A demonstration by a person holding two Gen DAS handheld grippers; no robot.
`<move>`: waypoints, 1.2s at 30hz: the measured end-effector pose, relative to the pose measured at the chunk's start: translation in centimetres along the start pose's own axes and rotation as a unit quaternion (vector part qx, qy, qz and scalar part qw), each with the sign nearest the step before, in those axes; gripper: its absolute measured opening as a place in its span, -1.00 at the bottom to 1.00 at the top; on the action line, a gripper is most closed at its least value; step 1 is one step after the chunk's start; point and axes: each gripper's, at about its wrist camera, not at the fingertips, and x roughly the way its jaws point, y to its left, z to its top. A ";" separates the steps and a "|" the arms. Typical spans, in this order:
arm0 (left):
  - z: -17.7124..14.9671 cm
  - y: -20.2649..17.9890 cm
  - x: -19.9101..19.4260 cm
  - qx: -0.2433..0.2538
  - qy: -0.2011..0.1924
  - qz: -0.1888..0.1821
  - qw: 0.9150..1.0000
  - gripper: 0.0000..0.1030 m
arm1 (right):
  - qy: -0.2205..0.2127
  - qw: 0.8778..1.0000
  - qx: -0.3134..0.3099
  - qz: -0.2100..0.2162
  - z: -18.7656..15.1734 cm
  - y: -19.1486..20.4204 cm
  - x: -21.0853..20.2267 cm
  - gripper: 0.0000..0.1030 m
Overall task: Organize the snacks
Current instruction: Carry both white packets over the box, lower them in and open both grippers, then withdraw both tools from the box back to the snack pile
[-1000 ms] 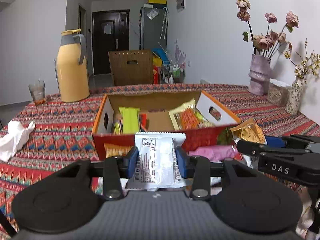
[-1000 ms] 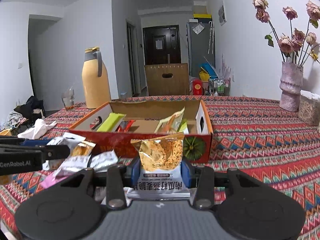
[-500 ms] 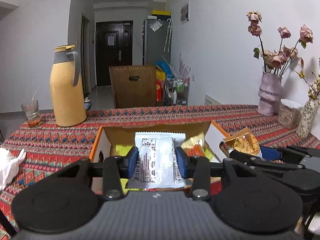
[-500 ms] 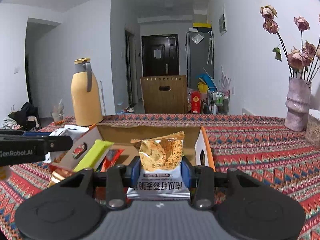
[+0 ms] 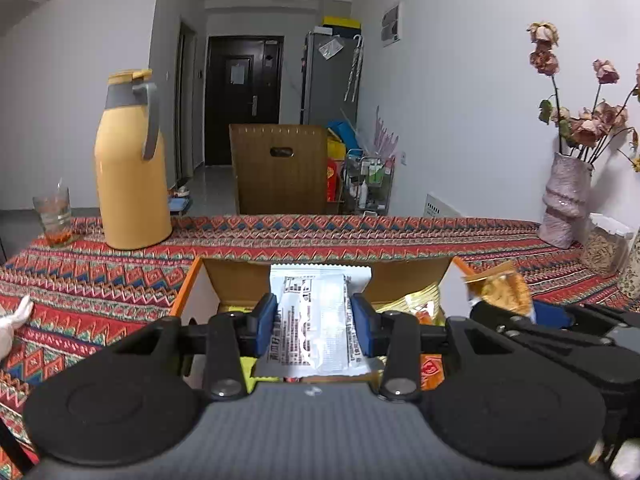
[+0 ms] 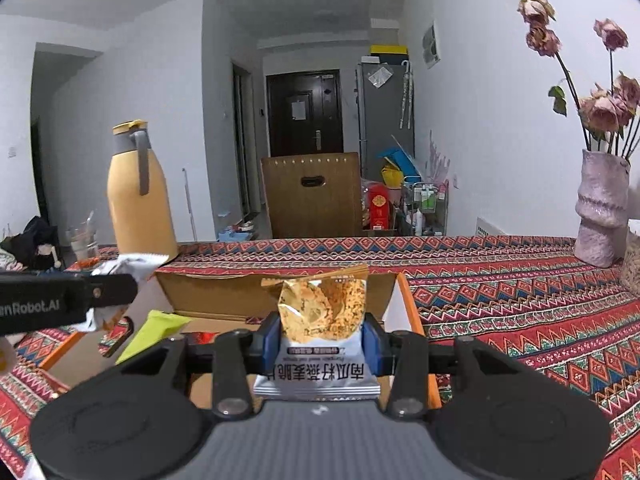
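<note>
The left gripper (image 5: 314,322) clamps a white printed packet (image 5: 316,320); the right gripper (image 6: 322,338) clamps a cracker packet (image 6: 324,312), golden above a pale label. Both hover over the open cardboard box (image 6: 280,292), already holding several snacks. These two packets are not yet dropped in.

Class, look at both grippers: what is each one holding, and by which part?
The left gripper pinches a white snack packet by its side edges; the right gripper pinches an orange-and-white cracker packet by the sides of its lower half.
</note>
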 end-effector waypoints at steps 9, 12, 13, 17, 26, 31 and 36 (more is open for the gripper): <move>-1.1 0.8 0.9 -0.007 0.012 -0.002 1.000 -0.17 | 0.027 1.000 -0.006 0.001 -1.4 0.0 1.9 -0.15; -1.1 1.1 0.9 -0.017 0.015 -0.001 1.000 0.02 | 0.030 1.000 -0.004 -0.001 -1.5 -0.1 2.0 -0.10; -1.1 1.2 0.8 -0.020 0.012 0.002 1.000 0.20 | 0.030 1.000 -0.003 -0.001 -1.6 -0.1 2.0 -0.04; -0.9 1.4 0.2 -0.029 -0.001 0.025 0.999 0.99 | 0.025 1.000 0.001 0.000 -1.7 -0.3 1.6 0.66; -0.7 1.6 0.1 -0.037 -0.002 0.029 0.999 1.00 | 0.020 1.000 0.014 -0.002 -1.5 -0.8 1.6 1.00; -0.6 1.6 -0.3 -0.039 -0.007 0.027 0.999 1.00 | 0.016 1.000 0.015 -0.003 -1.4 -0.8 1.4 1.00; -0.1 1.7 -1.1 -0.051 -0.018 0.025 0.998 1.00 | 0.006 1.000 0.012 -0.006 -0.8 -0.7 0.6 1.00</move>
